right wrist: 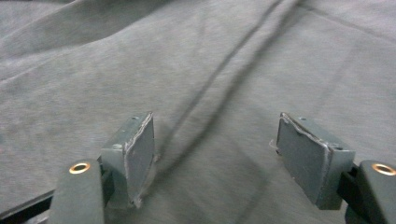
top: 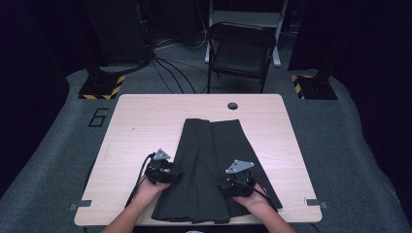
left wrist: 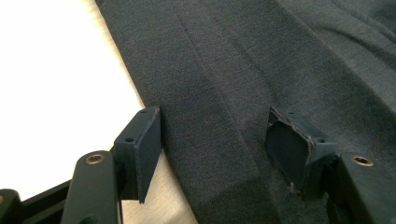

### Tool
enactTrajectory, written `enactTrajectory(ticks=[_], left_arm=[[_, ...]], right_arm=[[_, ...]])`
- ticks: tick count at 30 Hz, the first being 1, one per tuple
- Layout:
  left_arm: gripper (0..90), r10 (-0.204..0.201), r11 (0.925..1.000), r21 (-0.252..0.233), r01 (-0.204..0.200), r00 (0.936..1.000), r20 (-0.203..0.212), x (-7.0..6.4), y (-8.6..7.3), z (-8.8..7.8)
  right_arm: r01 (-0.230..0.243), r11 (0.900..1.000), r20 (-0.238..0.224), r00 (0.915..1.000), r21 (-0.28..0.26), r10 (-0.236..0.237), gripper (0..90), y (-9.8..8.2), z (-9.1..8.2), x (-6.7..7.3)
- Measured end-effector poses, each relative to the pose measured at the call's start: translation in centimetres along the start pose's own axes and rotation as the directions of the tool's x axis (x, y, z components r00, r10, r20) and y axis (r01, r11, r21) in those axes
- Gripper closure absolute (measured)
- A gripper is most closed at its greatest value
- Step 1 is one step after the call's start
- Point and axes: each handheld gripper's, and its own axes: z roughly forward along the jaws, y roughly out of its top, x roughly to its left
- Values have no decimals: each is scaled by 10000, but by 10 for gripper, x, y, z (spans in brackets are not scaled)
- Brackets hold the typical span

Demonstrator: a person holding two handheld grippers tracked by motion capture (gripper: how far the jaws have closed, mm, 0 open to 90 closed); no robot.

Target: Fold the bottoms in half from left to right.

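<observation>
High view: a dark pleated skirt lies flat on the table, spread probably for folding, left gripper at its left edge, right gripper over its lower right. Left gripper view: jaws apart, straddling the skirt's edge. Right gripper view: jaws apart just above a pleat crease, nothing clamped

Both forearms came in from the near edge, one gripper in each hand. Left gripper sat left of centre, pointing far and slightly right, hand wrapped around its body, grey plate on top. Its jaws stood wide apart, nothing pinched between the pads. Right gripper sat right of centre, angled far-left, hand behind it. Jaws also wide apart, pads clear.
</observation>
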Motion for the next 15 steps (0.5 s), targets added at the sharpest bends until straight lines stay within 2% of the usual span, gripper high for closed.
enactTrajectory(ticks=[3, 4, 5, 7, 9, 10, 12, 14, 15], left_arm=[[343, -18, 10000, -51, 18, 10000, -23, 1, 1, 1], [341, -9, 9999, -141, 8, 9999, -109, 0, 0, 2], [337, 58, 10000, -44, -59, 9999, -89, 0, 1, 2], [333, 105, 9999, -112, -107, 9999, -109, -1, 1, 3], [335, 186, 9996, -195, -189, 9997, -167, -2, 2, 5], [342, 236, 9997, -102, -238, 9996, -137, -3, 2, 5], [355, 277, 9995, -136, -280, 9995, -152, -3, 2, 5], [370, 287, 9993, -216, -292, 9993, -228, -4, 2, 6], [379, 312, 9993, -202, -316, 9994, -179, -4, 2, 6]], right_arm=[[-153, 9998, 413, 9990, -115, 158, 272, -3, -6, -10], [-522, 9985, 601, 9968, -139, 529, 271, -4, -8, -12], [-501, 9986, 746, 9959, -181, 514, 268, -6, -10, -17], [-833, 9963, 1065, 9906, -231, 853, 265, -9, -15, -26], [-1376, 9899, 1373, 9804, -335, 1410, 258, -13, -19, -35], [-1329, 9905, 1551, 9784, -361, 1369, 254, -15, -21, -42], [-1932, 9800, 1894, 9616, -478, 1988, 250, -20, -24, -51], [-2064, 9773, 2069, 9551, -483, 2119, 249, -24, -26, -59], [-2271, 9727, 2201, 9474, -484, 2322, 249, -26, -27, -61]])
